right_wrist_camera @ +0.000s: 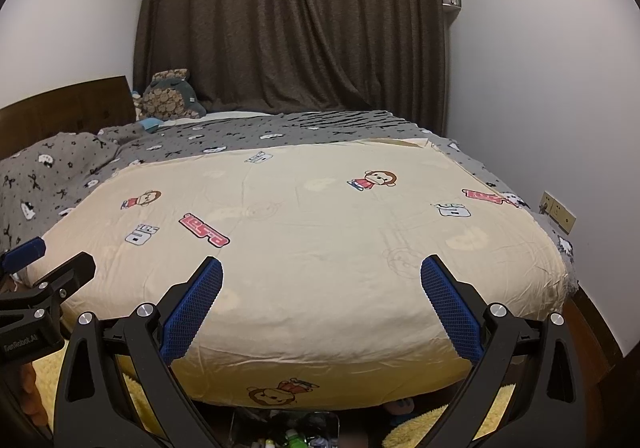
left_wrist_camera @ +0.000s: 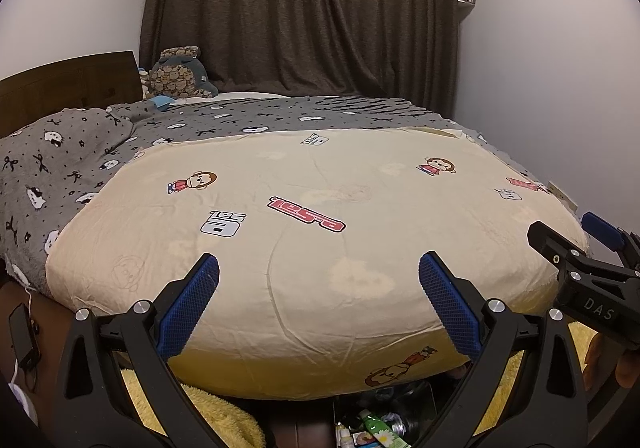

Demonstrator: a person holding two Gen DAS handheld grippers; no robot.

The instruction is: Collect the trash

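**Both claws hovering over the bed, trash showing at the bottom edge**

I am holding my left gripper (left_wrist_camera: 319, 276) spread wide and empty, lower centre of its view, over the cream monkey-print quilt (left_wrist_camera: 320, 248). My right gripper (right_wrist_camera: 321, 278) is hanging likewise released, gripping nothing. The quilt top is showing no litter. The trash (left_wrist_camera: 378, 430), a green tube and small bottles in what looks like a bin, is lying at the bottom centre of both frames, beneath and behind my fingertips. I am judging this fits either trash already gathered there or waiting to be picked out.
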